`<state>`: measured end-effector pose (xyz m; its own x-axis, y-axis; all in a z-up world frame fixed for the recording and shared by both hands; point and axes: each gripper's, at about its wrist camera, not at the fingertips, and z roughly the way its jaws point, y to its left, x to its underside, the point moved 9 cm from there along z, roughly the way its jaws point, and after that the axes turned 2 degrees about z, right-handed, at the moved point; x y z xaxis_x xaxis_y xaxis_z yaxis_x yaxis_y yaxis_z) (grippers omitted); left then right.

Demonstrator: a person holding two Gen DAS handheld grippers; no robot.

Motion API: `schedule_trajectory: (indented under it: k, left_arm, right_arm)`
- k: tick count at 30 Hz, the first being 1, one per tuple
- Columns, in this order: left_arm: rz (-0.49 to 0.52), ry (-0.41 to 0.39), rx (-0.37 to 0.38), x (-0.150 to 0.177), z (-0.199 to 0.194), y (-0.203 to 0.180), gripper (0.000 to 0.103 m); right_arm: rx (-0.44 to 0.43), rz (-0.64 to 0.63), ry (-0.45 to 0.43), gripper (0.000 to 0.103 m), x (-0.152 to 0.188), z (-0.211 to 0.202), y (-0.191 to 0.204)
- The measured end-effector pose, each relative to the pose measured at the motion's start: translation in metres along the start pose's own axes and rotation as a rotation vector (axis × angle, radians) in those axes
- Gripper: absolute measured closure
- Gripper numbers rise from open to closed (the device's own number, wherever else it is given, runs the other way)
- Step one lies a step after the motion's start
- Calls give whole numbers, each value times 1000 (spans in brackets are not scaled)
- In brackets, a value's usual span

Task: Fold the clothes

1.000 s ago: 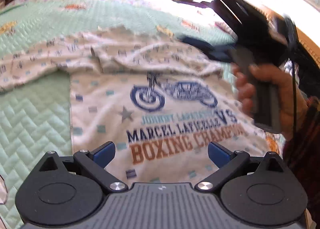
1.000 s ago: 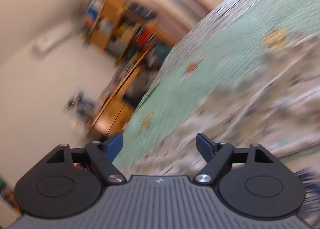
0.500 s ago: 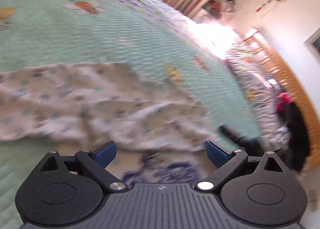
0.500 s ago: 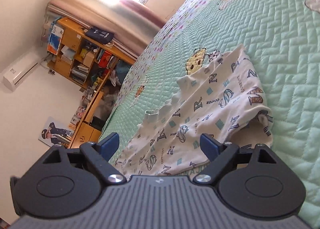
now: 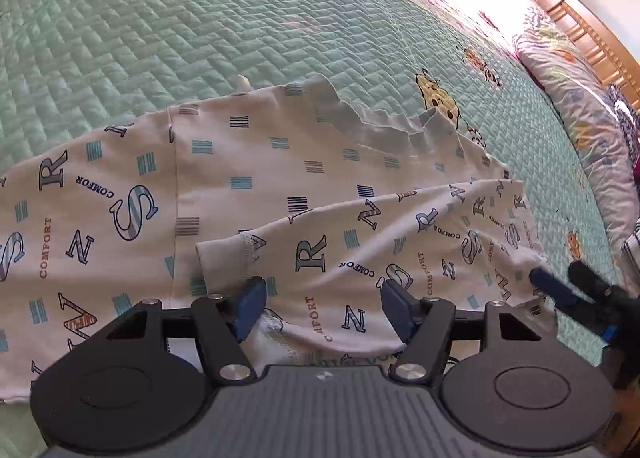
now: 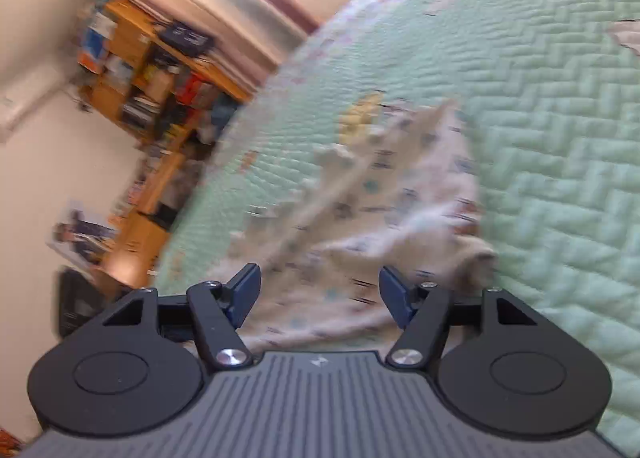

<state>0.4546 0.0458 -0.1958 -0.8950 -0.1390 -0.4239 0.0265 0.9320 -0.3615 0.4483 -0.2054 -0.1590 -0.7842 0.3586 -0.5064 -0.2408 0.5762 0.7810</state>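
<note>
A white shirt [image 5: 280, 162] printed with letters and small striped squares lies spread on the green quilted bedspread [image 5: 200, 38]. One sleeve [image 5: 400, 242] is laid across the body, its cuff [image 5: 224, 254] toward the left. My left gripper [image 5: 323, 308] hovers low over that sleeve with its jaws closing; cloth lies between the blue pads, which are still apart. At the sleeve's right end one blue finger [image 5: 554, 289] of my right gripper touches the fabric. In the blurred right wrist view my right gripper [image 6: 320, 298] is also closing, with shirt cloth [image 6: 380, 218] between its separated pads.
A patterned pillow or rolled quilt [image 5: 580, 106] and a wooden slatted headboard [image 5: 592, 38] lie along the bed's far right. The right wrist view shows a cluttered wooden bookshelf [image 6: 160, 70] against the wall beyond the bed edge. Bare green quilt [image 6: 540, 118] surrounds the shirt.
My left gripper has swung from the shirt's printed front across to the folded sleeve and its jaws have narrowed. My right gripper has moved closer over the cloth, jaws narrower too.
</note>
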Motion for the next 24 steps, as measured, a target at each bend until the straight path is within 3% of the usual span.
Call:
schedule_trajectory:
  k: [4,7,8,9,10,12,15,16,18,19,20,21,24]
  left_arm:
    - [-38,-73,22,-6,-9,1,17]
    - [-101,-119,60,-9,-14,11,16]
    - [-125,-122,72,-9,-13,15,17]
    - [-138,-124,83,-9,-12,17,17]
    - [-141,-127,90,-9,-13,17,17]
    - [-143,-130,100,-9,-14,18,17]
    - [-137,-133,91,-9,-15,16,16]
    - [-142,-133,88,-9,-14,15,15]
    - [-150,-135,77,-9,-14,12,14]
    - [-153,-137,72,-9,-16,10,14]
    - [-155,-140,73,-9,-17,8,14]
    - [-156,-144,83,-10,-20,4,14]
    - [-129,-164,111,-15,-27,-11,11]
  right_arm:
    - [-71,-19,114,35,-5,52,31]
    - [-58,40,239,32,-8,108,25]
    - [51,-6,235,34,-11,123,14]
    - [76,-21,213,43,-14,129,10]
    - [90,-32,190,42,-18,134,7]
    - [59,9,142,37,-24,127,12]
    - [-56,25,124,32,-18,111,34]
    - [-90,43,137,29,-15,112,37]
    - [-77,44,239,18,-3,132,31]
    - [-69,43,293,20,4,143,27]
    - [-55,39,274,33,2,143,26]
    - [-41,34,246,32,-1,142,26]
    - [-111,56,113,31,-17,110,41]
